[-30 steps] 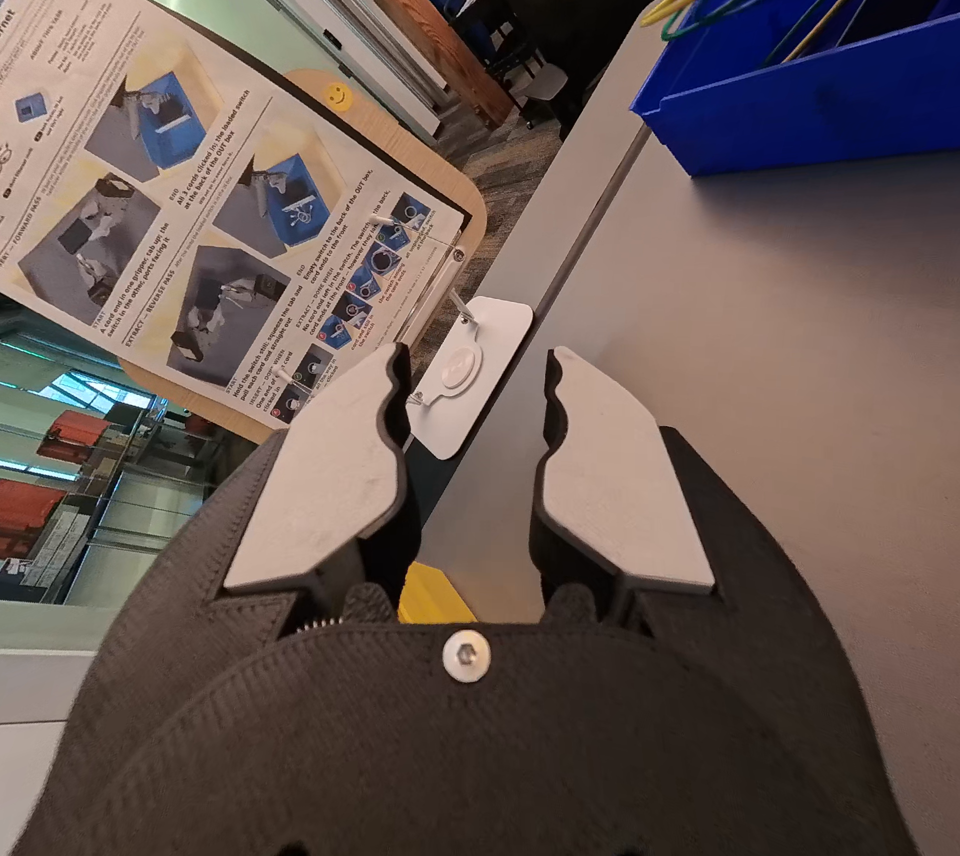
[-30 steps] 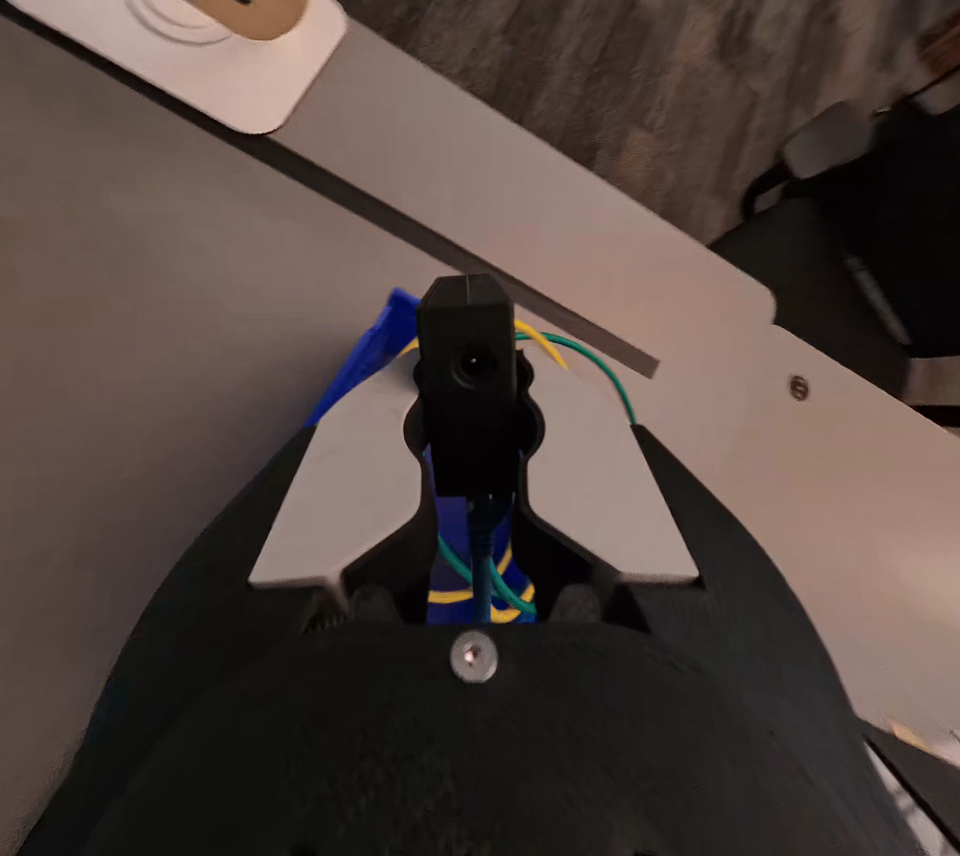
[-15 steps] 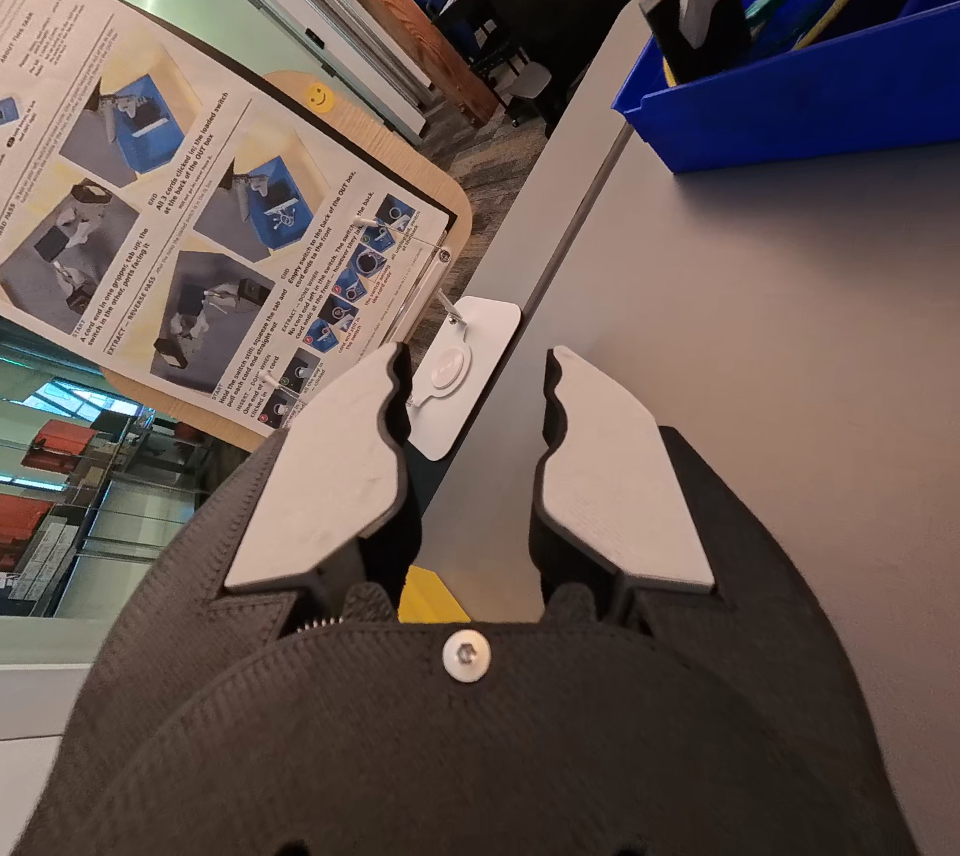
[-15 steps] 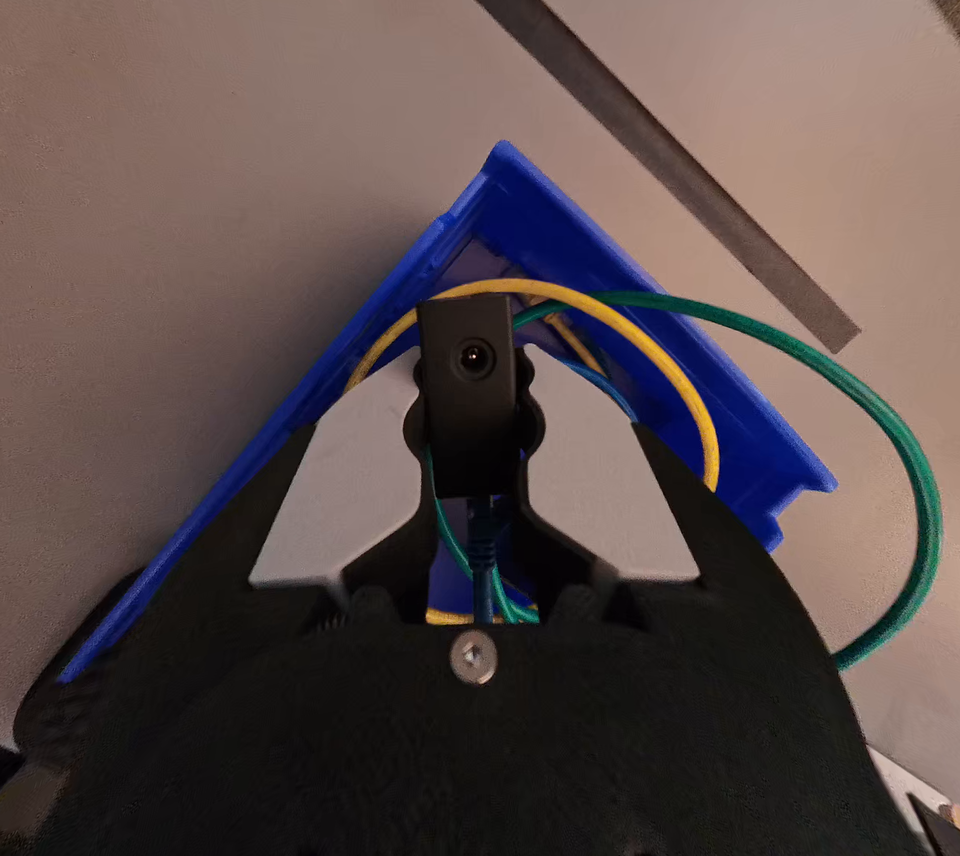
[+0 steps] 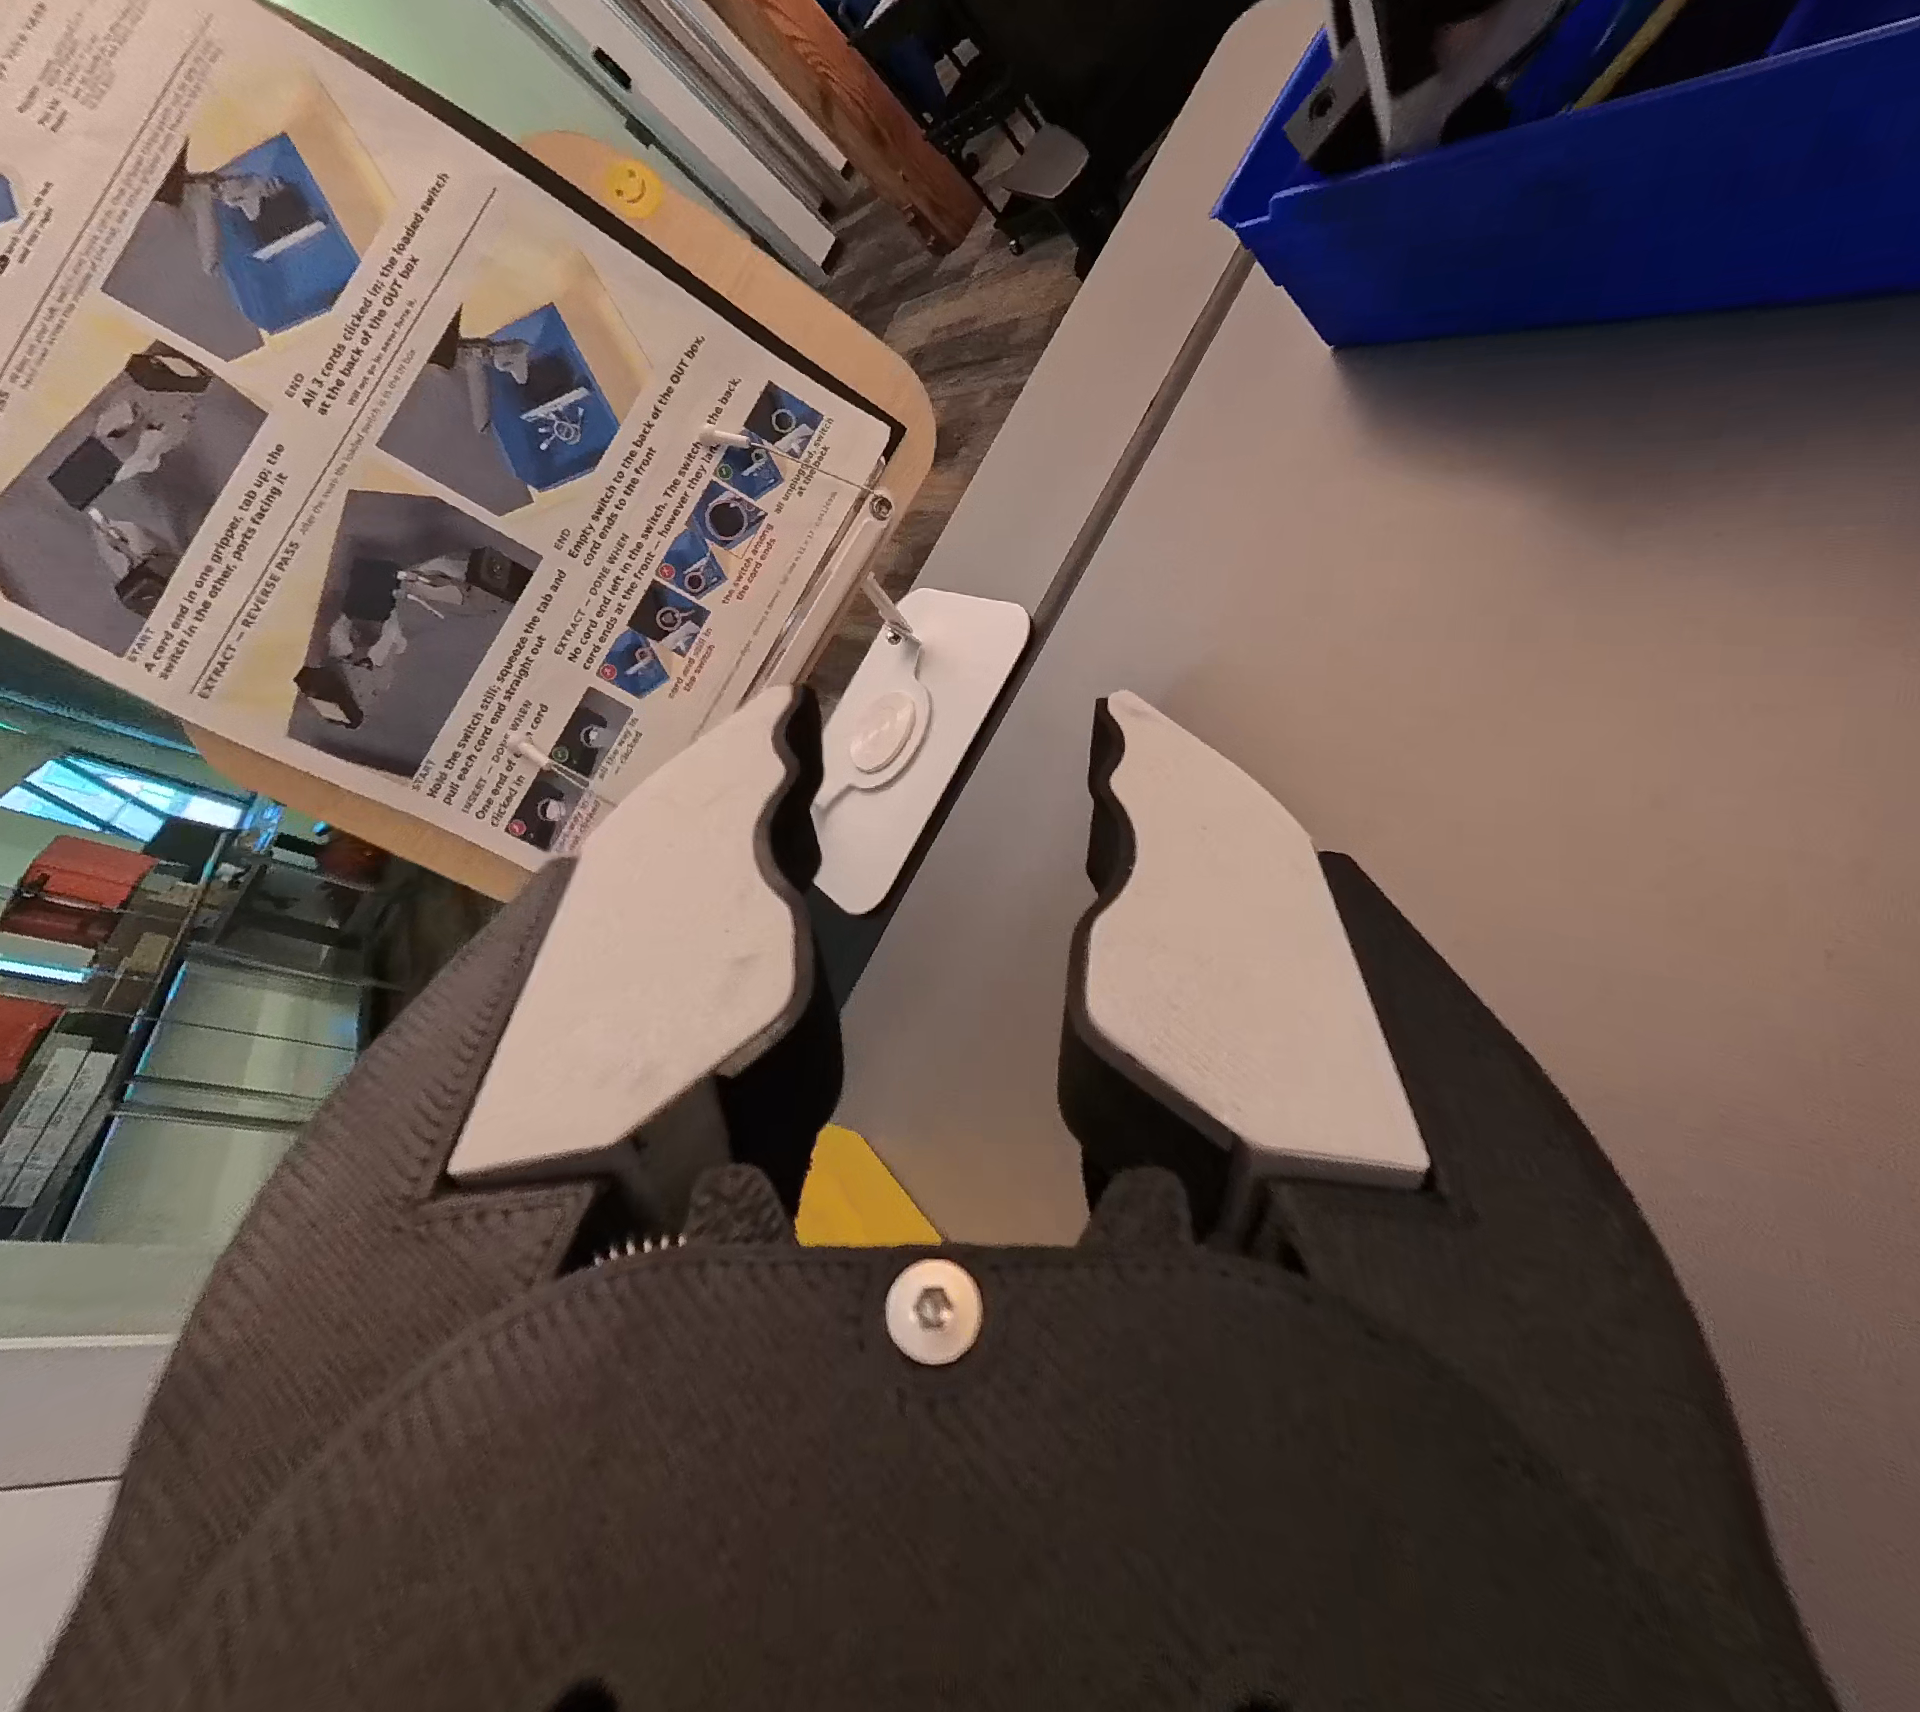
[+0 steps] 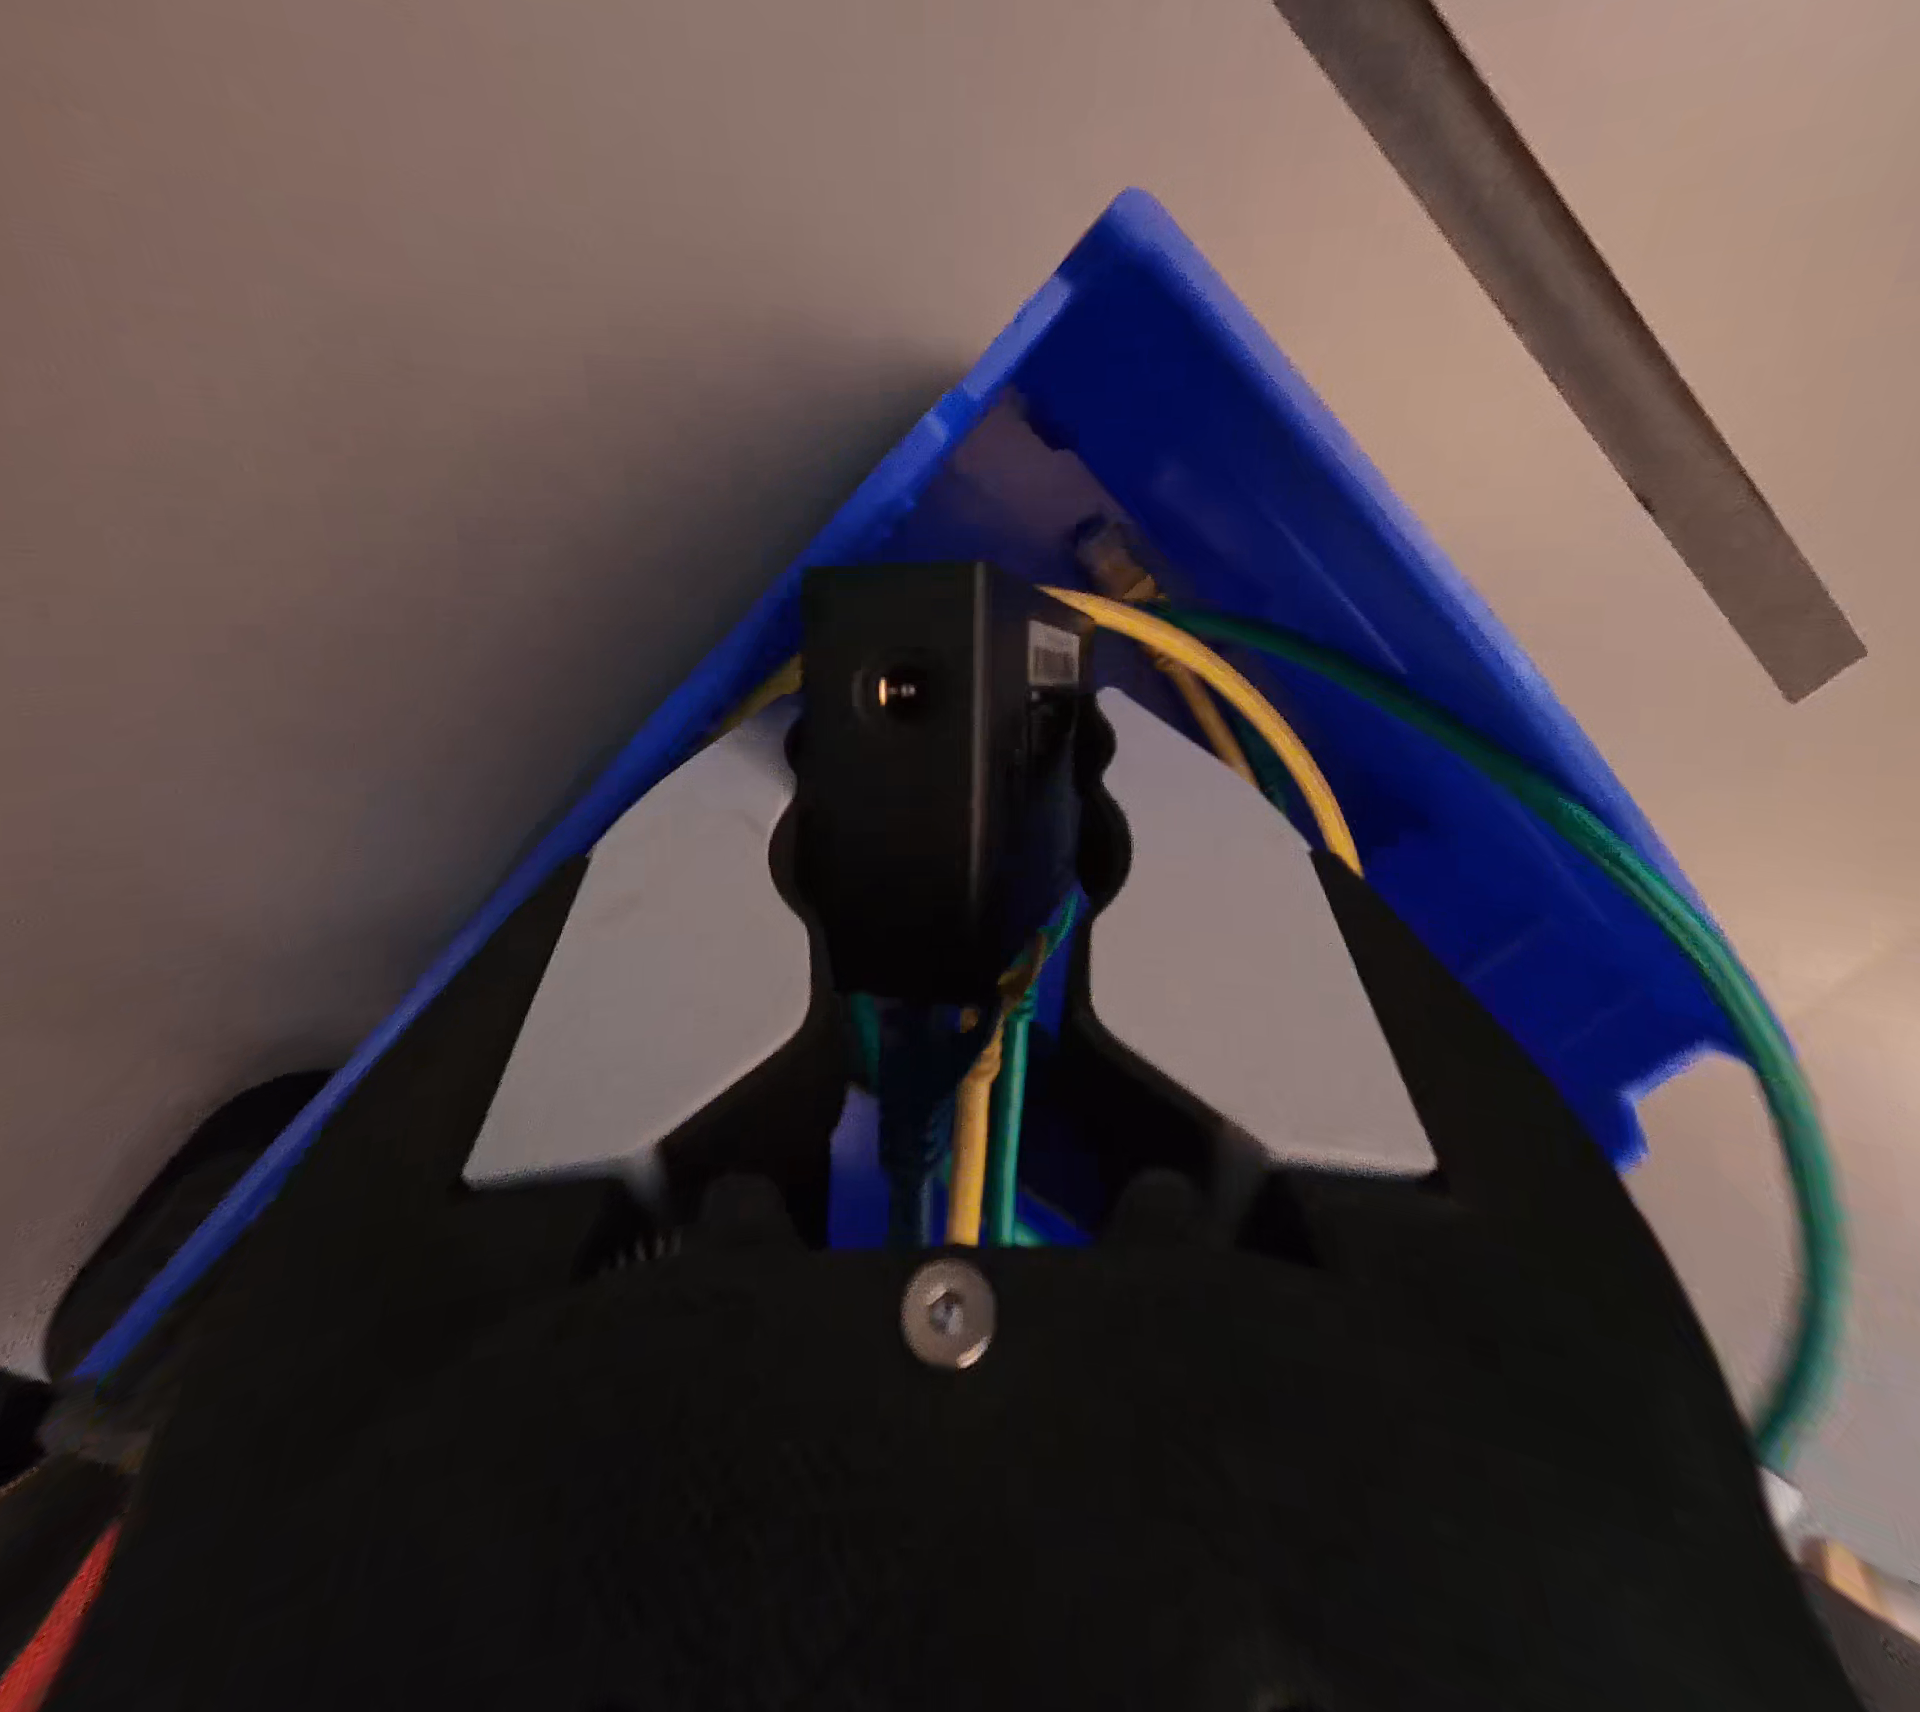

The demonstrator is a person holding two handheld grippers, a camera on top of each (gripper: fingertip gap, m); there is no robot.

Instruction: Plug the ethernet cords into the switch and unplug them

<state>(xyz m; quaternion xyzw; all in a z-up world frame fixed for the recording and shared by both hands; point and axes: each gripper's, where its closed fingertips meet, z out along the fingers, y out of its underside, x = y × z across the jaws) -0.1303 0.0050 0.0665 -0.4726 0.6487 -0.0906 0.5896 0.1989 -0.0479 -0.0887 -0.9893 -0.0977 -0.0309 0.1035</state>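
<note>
The right gripper's jaws are clamped on the switch, a small black box held end-on at the centre of the right wrist view, its round socket facing the camera. Three cords run from its underside down between the fingers: yellow, green and blue, so it looks loaded. Beyond it sits the blue bin, a corner pointing to the top of the frame; the yellow and green cords loop out to the right, the green one arching over the bin wall towards the lower right.

The switch seems to be going down into that corner. To do it well I would lower it straight, keep the grip firm until the box rests on the bin floor, and let the loops follow it in rather than snag on the rim; the green loop hanging outside the wall is the one to watch.

The left gripper's jaws stand apart with nothing between them, low over the grey table, aimed at the instruction board at the left of its frame. At its upper right the right gripper shows blurred, tipped steeply nose-down over the bin.
</note>
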